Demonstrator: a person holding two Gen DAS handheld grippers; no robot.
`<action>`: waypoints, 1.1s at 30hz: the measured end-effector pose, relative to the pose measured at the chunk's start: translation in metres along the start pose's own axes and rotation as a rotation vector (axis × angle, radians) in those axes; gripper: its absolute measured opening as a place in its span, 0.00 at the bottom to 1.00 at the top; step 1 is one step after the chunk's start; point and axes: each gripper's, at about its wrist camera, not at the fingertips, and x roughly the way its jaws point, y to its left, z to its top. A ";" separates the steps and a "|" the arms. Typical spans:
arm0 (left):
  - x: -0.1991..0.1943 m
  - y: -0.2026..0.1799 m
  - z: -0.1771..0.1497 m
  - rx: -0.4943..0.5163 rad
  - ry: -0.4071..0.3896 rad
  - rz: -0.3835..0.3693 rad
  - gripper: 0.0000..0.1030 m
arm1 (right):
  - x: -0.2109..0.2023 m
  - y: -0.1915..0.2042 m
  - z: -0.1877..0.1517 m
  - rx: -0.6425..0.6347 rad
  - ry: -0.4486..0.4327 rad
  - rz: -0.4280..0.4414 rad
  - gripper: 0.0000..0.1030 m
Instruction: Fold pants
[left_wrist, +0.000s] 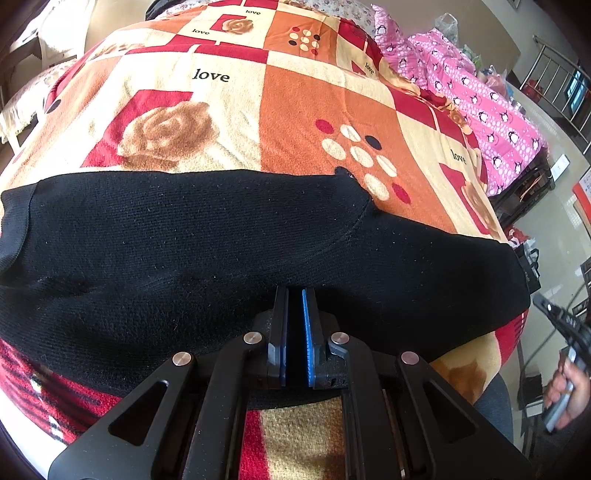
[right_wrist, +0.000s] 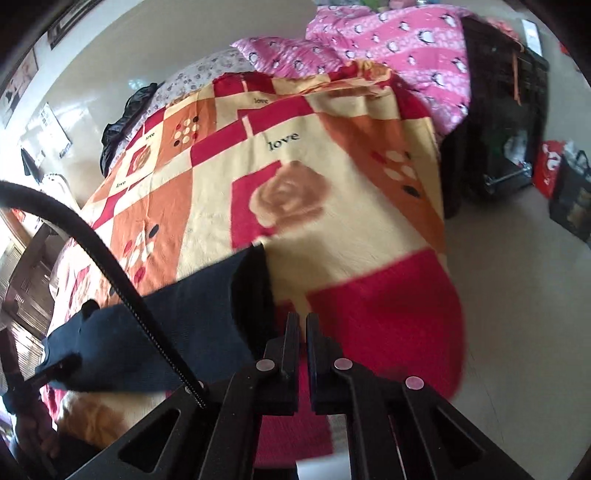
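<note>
Black ribbed-knit pants (left_wrist: 207, 236) lie along the near edge of a fleecy rose-print blanket (left_wrist: 295, 103), pinched by the left gripper (left_wrist: 294, 295); the right gripper (right_wrist: 302, 319) hangs closed, empty.

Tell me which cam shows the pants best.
Left wrist: the black pants stretch across nearly the whole frame, lying on the blanket, with weave and a seam visible. Right wrist catches only one blurred end of them at lower left, partly crossed by a cable.
</note>
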 end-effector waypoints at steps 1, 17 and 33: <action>0.000 0.000 0.000 0.001 0.000 0.002 0.06 | -0.001 0.001 -0.001 -0.023 0.008 -0.018 0.03; 0.000 0.004 -0.001 -0.022 0.002 -0.020 0.06 | 0.069 0.059 0.042 -0.304 0.080 0.130 0.24; -0.001 0.008 0.000 -0.032 0.005 -0.040 0.06 | 0.086 0.062 0.057 -0.274 0.090 -0.021 0.15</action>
